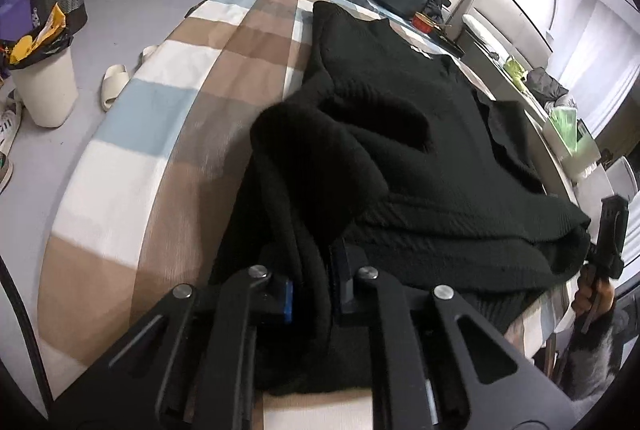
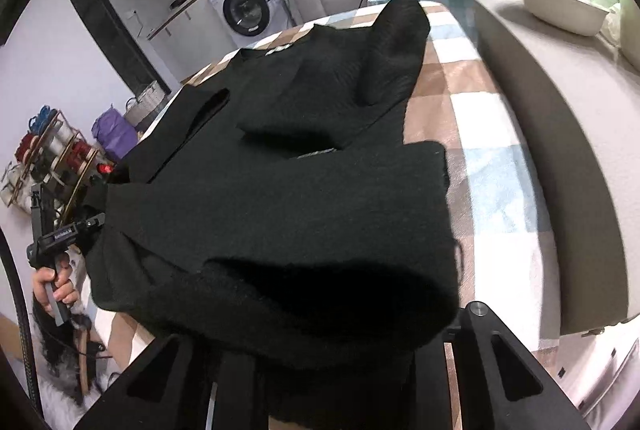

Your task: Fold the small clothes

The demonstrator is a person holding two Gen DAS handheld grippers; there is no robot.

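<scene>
Clearly both grippers' fingers (image 1: 286,300) clamp the black sweater's (image 1: 400,134) near hem (checkered bedspread (image 1: 160,102) bare leftward).

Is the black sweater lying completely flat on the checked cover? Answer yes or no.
No, the black sweater is bunched and lifted near the left gripper, whose jaws pinch a fold.

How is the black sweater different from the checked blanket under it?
The black sweater is one dark colour; the checked blanket has tan, white and blue squares. The sweater is bunched and partly folded; the blanket lies spread flat. The sweater is pinched between the left gripper fingers; the blanket is not held. Both are soft cloth.
</scene>
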